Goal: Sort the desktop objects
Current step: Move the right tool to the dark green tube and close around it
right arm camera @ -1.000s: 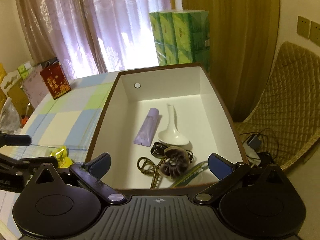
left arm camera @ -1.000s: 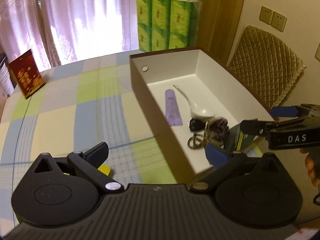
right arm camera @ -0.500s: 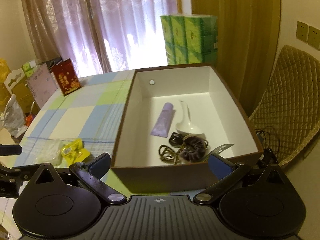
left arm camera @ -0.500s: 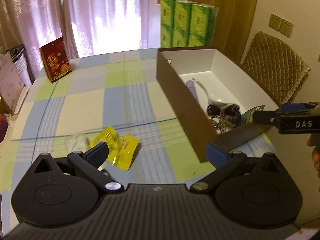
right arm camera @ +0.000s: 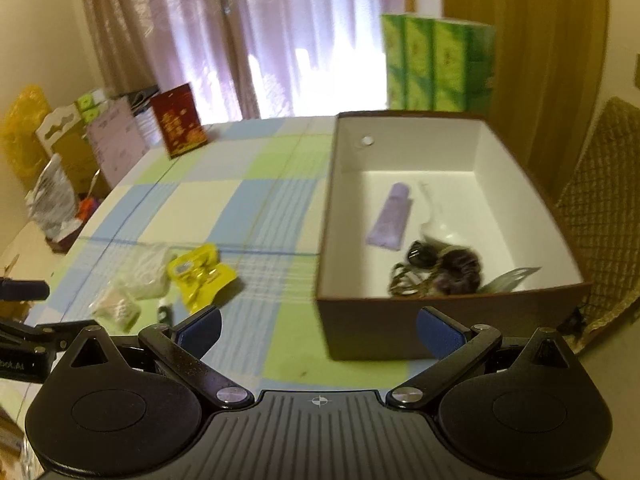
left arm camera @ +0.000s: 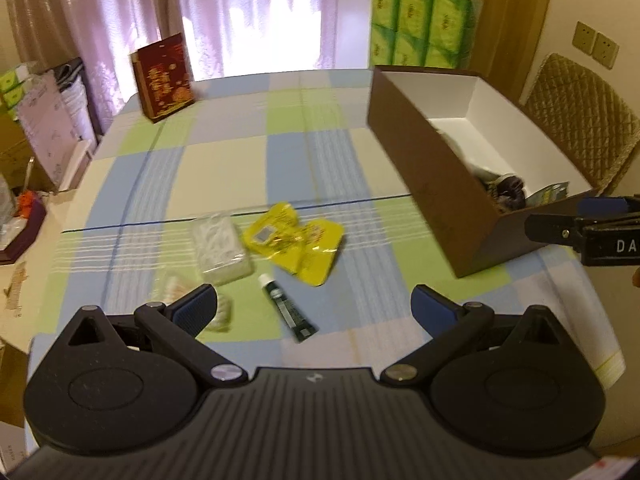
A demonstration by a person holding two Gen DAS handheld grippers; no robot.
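My left gripper (left arm camera: pixel 314 306) is open above the near table edge, with nothing between its fingers. Just ahead of it lie a dark green tube (left arm camera: pixel 286 307), yellow packets (left arm camera: pixel 296 246), a clear packet of white items (left arm camera: pixel 220 250) and a small clear bag (left arm camera: pixel 218 312). The brown box (left arm camera: pixel 424 184) with a white inside stands to the right. My right gripper (right arm camera: pixel 318 326) is open and empty before the box's near wall (right arm camera: pixel 372 328). Inside the box lie a purple tube (right arm camera: pixel 390 216), a white spoon (right arm camera: pixel 434 226), dark hair ties (right arm camera: pixel 440 268) and a card (right arm camera: pixel 512 278).
A checked cloth covers the table (left arm camera: pixel 256 152). A red gift bag (left arm camera: pixel 162 76) stands at the far left and green tissue packs (left arm camera: pixel 424 24) behind the box. A quilted chair (left arm camera: pixel 580 120) is at the right. Boxes and bags crowd the floor at the left (right arm camera: pixel 60 160).
Both grippers have drawn back and swung left. The left view moved from the box to the loose items on the cloth. The right gripper pulled out from over the box.
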